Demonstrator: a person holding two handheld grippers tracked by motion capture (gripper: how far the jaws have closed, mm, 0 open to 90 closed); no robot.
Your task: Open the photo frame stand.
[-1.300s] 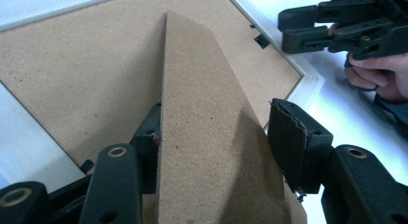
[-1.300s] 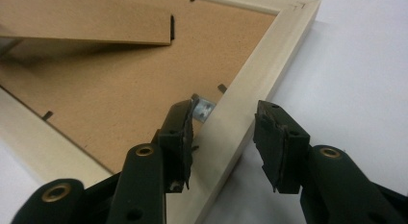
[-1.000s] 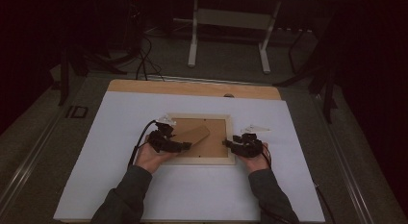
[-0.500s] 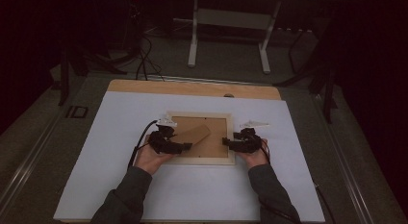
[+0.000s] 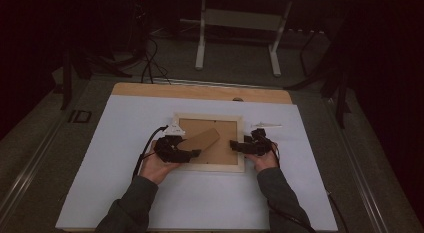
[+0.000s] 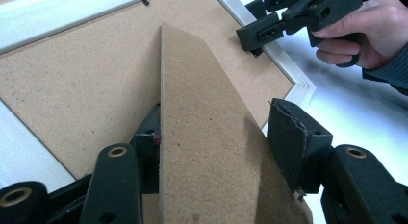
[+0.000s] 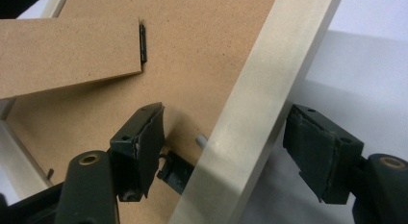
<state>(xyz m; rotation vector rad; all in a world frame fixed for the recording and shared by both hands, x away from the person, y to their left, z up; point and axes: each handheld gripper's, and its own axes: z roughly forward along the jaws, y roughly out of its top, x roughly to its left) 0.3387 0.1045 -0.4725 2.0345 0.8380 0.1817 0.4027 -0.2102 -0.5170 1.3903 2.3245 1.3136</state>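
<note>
Left gripper view: hand-held gripper (image 6: 214,152) agape astride fibreboard stand (image 6: 202,137) (matte, tapered).

A dim room surrounds a wooden table (image 5: 200,91) covered by a white sheet (image 5: 125,143). Beyond it, grey carpeted floor (image 5: 235,63) holds a white metal desk frame with two legs (image 5: 237,23). Black cables (image 5: 150,58) trail across the floor at left.

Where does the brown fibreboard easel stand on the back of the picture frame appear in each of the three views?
High view: brown fibreboard easel stand lies slantwise at centre, by the left gripper.
Left gripper view: rises up the middle between the jaws.
Right gripper view: upper left, its end by a black clip.
Shared landmark: pale wooden frame rail.
</note>
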